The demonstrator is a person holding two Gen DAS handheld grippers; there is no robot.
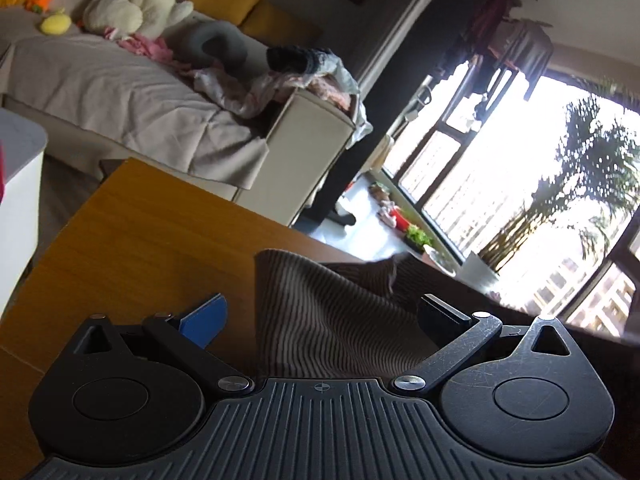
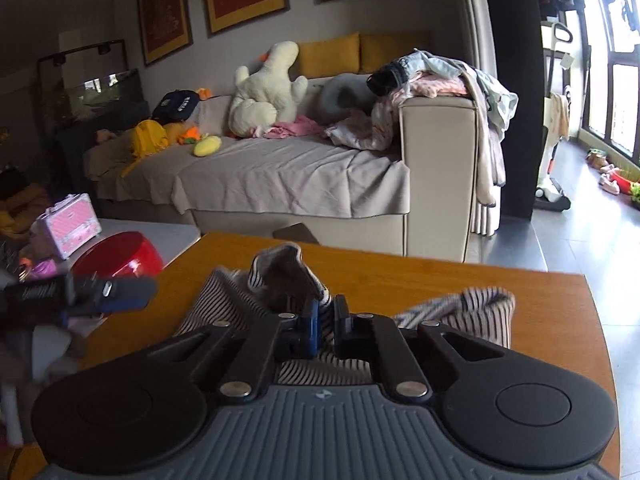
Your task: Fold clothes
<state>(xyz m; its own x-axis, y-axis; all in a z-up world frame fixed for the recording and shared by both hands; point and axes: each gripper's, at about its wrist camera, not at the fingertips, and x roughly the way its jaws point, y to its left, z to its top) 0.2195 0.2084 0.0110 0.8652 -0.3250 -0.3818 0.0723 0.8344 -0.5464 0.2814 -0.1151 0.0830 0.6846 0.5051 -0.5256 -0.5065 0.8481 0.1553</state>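
Striped garment (image 2: 288,296) lies bunched on wooden table (image 2: 440,280). Right gripper (image 2: 326,320) pinches a fold of it, jaws nearly together. Left gripper (image 1: 320,312) spread wide, cloth between fingers, ungripped.

Both wrist views low toward sofa (image 2: 436,176)

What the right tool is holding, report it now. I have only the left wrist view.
Observer: The right tool is shut on a fold of the striped garment, over the wooden table.
Operator: Report the rest of the cloth.
Observer: One bunched end lies on the table to the right of that tool.
Operator: Report my left tool from outside.
Observer: The left tool shows blurred at the table's left edge, near a red bowl.
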